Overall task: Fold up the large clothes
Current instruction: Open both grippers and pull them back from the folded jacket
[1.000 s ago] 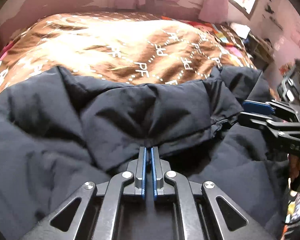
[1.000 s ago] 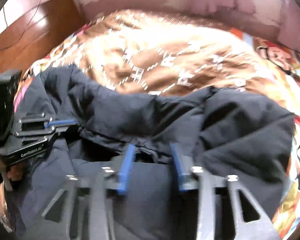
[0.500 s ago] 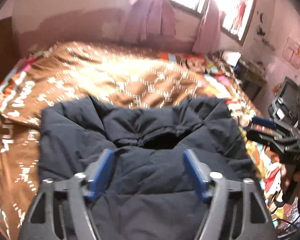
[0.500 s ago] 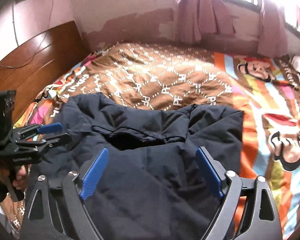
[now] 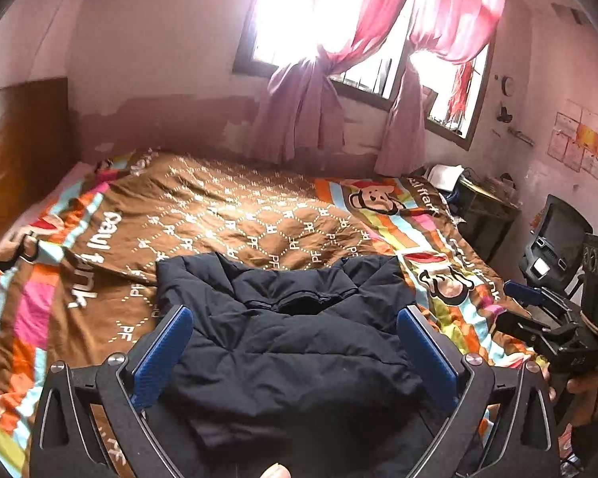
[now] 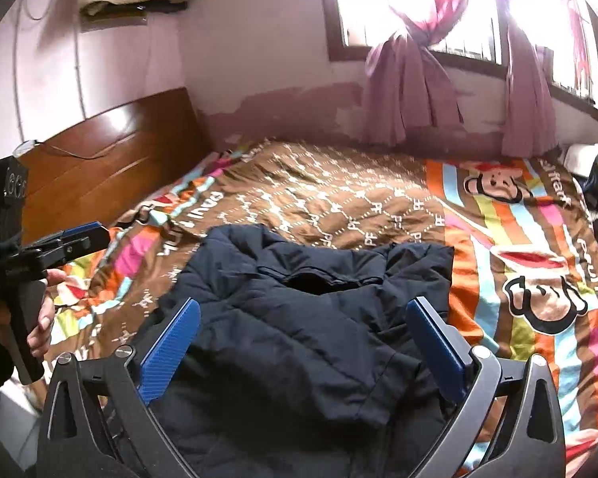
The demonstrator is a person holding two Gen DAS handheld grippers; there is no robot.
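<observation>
While both tongs [image 5: 295, 352] [image 6: 303, 346] just opened wide, empty: dark jacket [image 5: 299, 342] on bedspread [image 5: 227, 219] beneath them.

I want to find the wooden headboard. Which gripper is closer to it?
Left. The left gripper hangs beside the wooden headboard; the right gripper is over the bed's opposite side, near the chair.

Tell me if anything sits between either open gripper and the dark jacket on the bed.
Nothing visible does. The jacket lies alone on the patterned bedspread, with only air before the left gripper and the right gripper, both open and empty.
</observation>
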